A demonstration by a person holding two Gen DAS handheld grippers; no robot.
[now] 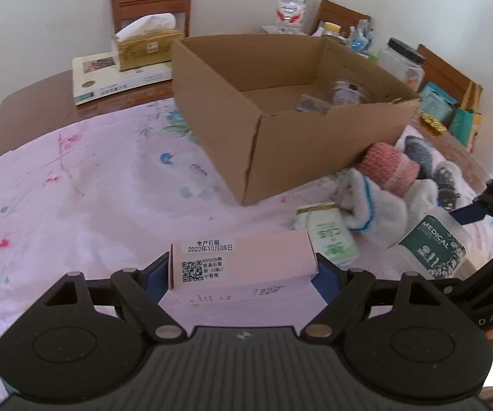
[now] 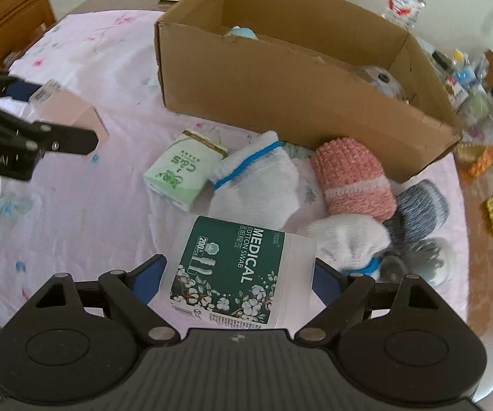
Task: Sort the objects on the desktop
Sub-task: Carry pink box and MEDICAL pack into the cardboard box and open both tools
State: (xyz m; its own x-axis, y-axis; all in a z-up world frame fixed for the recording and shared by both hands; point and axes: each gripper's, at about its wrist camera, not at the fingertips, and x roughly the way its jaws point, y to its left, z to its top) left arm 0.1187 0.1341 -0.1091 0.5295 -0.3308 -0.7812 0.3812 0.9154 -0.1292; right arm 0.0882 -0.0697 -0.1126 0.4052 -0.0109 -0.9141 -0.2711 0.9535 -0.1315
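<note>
So the pink carton [image 1: 243, 267] sits crosswise between the left gripper [image 1: 241, 275] fingers, blue pads pressed on both short ends, so it's clamped. It looks lifted a bit off the floral cloth [image 1: 75, 188], though I can't say for sure. On the other side, the cotton swab pack [image 2: 232, 274] lies between the right gripper [image 2: 239, 275] fingers, pads touching both of its clear edges, so that one's gripped too, down near the cloth.

Just beyond the swab pack: a green tissue packet [image 2: 181, 173], a white sock with blue trim [image 2: 256, 185], a rolled pink sock [image 2: 352, 178], a grey sock [image 2: 418, 209] and another white one [image 2: 346, 239], all bunched against the front of the cardboard box [image 2: 280, 82].

The left view looks down into the box and shows a couple of small blurry items at the bottom, plus a tissue box [image 1: 143, 44] on a book and a water bottle [image 1: 291, 3] behind. The right view only shows a blue thing at the box's far wall, but gives the sock pile way clearer.
</note>
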